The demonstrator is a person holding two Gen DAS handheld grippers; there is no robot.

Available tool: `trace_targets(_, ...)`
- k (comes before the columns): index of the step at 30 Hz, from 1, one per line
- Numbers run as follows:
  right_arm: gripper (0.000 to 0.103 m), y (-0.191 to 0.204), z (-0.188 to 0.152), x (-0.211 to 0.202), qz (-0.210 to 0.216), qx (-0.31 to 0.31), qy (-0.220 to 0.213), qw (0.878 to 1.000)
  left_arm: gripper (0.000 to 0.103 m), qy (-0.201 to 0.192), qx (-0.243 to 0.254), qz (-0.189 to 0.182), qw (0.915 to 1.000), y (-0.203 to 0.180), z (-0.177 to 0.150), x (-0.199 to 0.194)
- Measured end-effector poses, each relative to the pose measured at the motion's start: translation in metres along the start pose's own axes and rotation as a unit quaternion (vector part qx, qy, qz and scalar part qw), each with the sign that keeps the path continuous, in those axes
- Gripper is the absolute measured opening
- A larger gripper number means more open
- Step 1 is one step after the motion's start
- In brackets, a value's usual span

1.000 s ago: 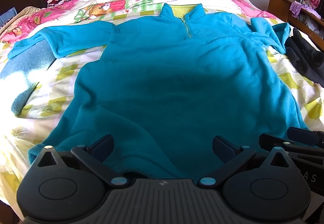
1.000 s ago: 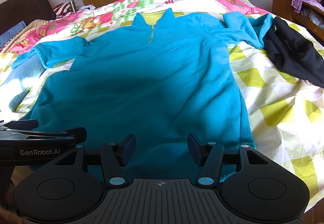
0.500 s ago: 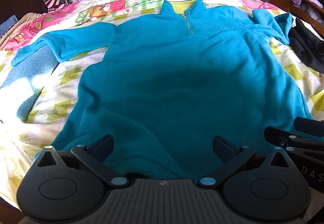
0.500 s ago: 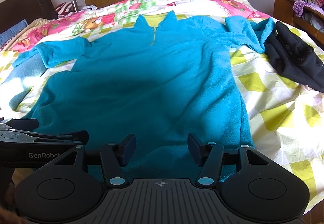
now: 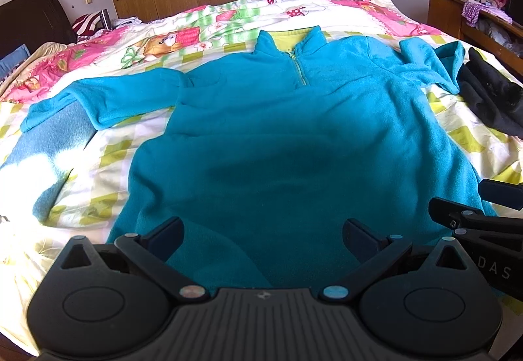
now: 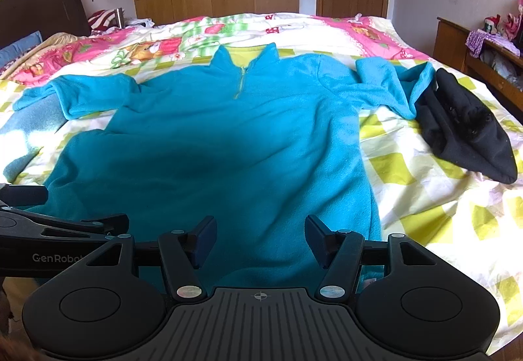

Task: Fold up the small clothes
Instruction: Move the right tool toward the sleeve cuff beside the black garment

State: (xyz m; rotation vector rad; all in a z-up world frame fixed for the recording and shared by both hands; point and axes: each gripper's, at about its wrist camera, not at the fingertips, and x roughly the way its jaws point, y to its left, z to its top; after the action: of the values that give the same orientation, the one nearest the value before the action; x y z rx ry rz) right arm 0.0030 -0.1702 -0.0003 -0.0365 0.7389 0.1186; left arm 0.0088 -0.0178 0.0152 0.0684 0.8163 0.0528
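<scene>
A teal fleece pullover [image 5: 287, 139] lies flat, front up, on the bed, collar and short zip at the far end; it also shows in the right wrist view [image 6: 228, 145]. Its left sleeve [image 5: 108, 96] lies spread out. Its right sleeve [image 6: 389, 86] is bunched against a black garment. My left gripper [image 5: 263, 235] is open and empty above the near hem. My right gripper [image 6: 260, 237] is open and empty above the hem's right part. Each gripper shows at the edge of the other's view.
A black garment [image 6: 464, 129] lies on the bed at the right. A blue towel [image 5: 49, 145] lies at the left. The bed has a yellow-check sheet [image 6: 441, 197] and a pink quilt [image 5: 183, 34]. A wooden shelf [image 6: 483, 63] stands at the right, wardrobes and a door behind.
Both grippers have drawn back and tilted up, so the pullover sits lower and farther in each view. Both stay open and empty. The pullover has not moved.
</scene>
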Motion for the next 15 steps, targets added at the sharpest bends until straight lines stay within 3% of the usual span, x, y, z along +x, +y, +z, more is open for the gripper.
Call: trace_targets(15, 0.061, -0.014, 0.020, 0.013, -0.058, -0.029, -0.023, 0.998, 0.103, -0.029, 0.021, -0.006, 0.9993, -0.014, 0.030, 0.007)
